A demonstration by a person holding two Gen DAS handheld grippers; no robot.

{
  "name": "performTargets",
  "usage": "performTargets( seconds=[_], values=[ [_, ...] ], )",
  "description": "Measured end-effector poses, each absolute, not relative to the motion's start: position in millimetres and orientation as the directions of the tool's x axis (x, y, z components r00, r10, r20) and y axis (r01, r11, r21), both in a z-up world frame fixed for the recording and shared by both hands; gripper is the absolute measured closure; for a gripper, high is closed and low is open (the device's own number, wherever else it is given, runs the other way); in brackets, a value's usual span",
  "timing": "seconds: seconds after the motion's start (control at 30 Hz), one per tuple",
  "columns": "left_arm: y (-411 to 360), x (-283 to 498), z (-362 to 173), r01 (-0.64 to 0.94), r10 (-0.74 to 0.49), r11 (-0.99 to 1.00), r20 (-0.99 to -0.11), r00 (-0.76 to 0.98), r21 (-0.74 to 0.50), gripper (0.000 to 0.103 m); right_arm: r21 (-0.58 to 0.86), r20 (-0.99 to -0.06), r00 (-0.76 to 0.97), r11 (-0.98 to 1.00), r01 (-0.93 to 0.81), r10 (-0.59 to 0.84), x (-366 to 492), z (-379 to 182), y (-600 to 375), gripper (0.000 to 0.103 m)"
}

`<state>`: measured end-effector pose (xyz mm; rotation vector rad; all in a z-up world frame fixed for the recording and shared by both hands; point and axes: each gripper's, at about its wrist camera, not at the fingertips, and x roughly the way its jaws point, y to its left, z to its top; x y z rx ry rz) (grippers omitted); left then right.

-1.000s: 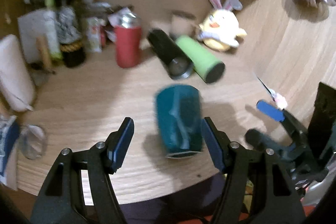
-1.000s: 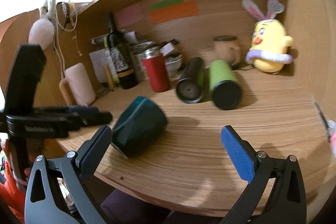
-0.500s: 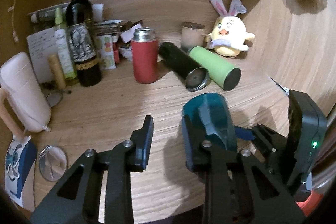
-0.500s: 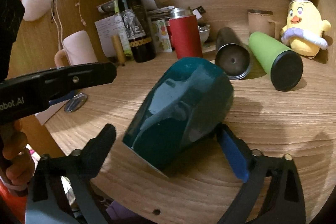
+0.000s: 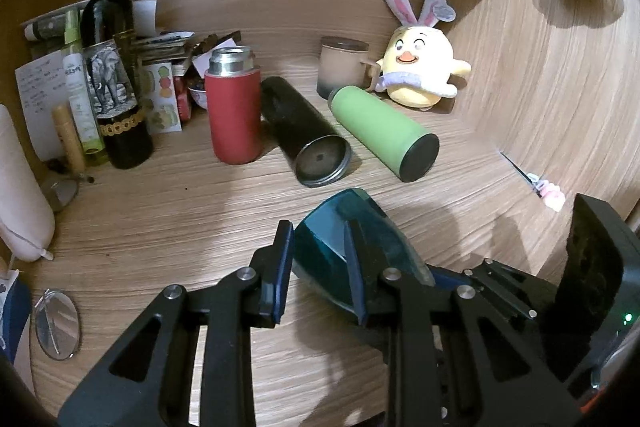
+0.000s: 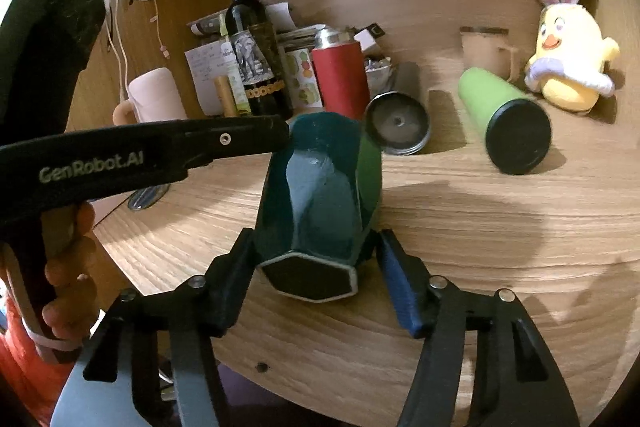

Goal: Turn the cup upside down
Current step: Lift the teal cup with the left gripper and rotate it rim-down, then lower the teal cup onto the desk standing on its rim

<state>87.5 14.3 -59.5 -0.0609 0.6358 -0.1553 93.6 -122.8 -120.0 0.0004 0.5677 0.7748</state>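
Note:
The teal faceted cup (image 6: 320, 195) is tilted above the wooden desk, its dark hexagonal base facing the right wrist camera. My right gripper (image 6: 312, 267) is shut on the cup near its base, one finger on each side. In the left wrist view the cup (image 5: 332, 231) sits between the narrowed fingers of my left gripper (image 5: 320, 259), near its rim; the right finger lies over the cup, the left finger close beside it. Whether the left pads press the cup I cannot tell. The left gripper's arm (image 6: 140, 151) reaches the cup's rim from the left.
Behind the cup lie a black flask (image 5: 304, 135) and a green flask (image 5: 384, 131) on their sides. A red flask (image 5: 234, 107) and a wine bottle (image 5: 114, 67) stand further back, with a mug (image 5: 344, 67) and plush chick (image 5: 420, 67). A small mirror (image 5: 56, 323) lies left.
The cup was lifted off the desk and tilted. My right gripper closed on it near the base. My left gripper narrowed around the rim end.

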Motion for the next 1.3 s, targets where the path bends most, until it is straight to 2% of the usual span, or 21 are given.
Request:
performTargets(
  seconds=[0.23, 0.6, 0.8, 0.87, 0.97, 1.17, 1.3],
  values=[
    [12.6, 89.2, -55.4, 0.131, -0.165, 0.986, -0.579, 0.798, -0.1, 0.077, 0.198, -0.452, 0.59, 0.721, -0.664, 0.669, 89.8, -111.7, -132.3, 0.05],
    [30.9, 98.8, -53.0, 0.141, -0.208, 0.977, -0.58, 0.788, -0.159, 0.078, 0.174, -0.395, 0.621, 0.719, -0.673, 0.677, 85.5, -94.7, -134.3, 0.052],
    [38.9, 109.3, -62.3, 0.129, -0.2, 0.979, -0.604, 0.771, -0.16, 0.08, 0.136, -0.367, 0.639, 0.719, -0.682, 0.676, 89.8, -84.4, -128.6, 0.053],
    [40.8, 113.1, -68.1, 0.133, -0.211, 0.976, -0.616, 0.759, -0.171, 0.081, 0.131, -0.364, 0.641, 0.719, -0.683, 0.676, 93.6, -82.9, -125.3, 0.053],
    [42.8, 119.7, -77.7, 0.144, -0.242, 0.969, -0.634, 0.735, -0.202, 0.088, 0.129, -0.368, 0.639, 0.717, -0.685, 0.676, 100.1, -85.6, -118.7, 0.053],
    [48.2, 122.4, -85.8, 0.134, -0.238, 0.969, -0.644, 0.727, -0.207, 0.089, 0.126, -0.377, 0.634, 0.716, -0.687, 0.675, 103.7, -86.1, -115.2, 0.052],
    [48.9, 114.1, -83.6, 0.113, -0.186, 0.982, -0.632, 0.753, -0.153, 0.089, 0.153, -0.384, 0.622, 0.711, -0.686, 0.682, 109.7, -87.7, -116.3, 0.052]
  ],
)
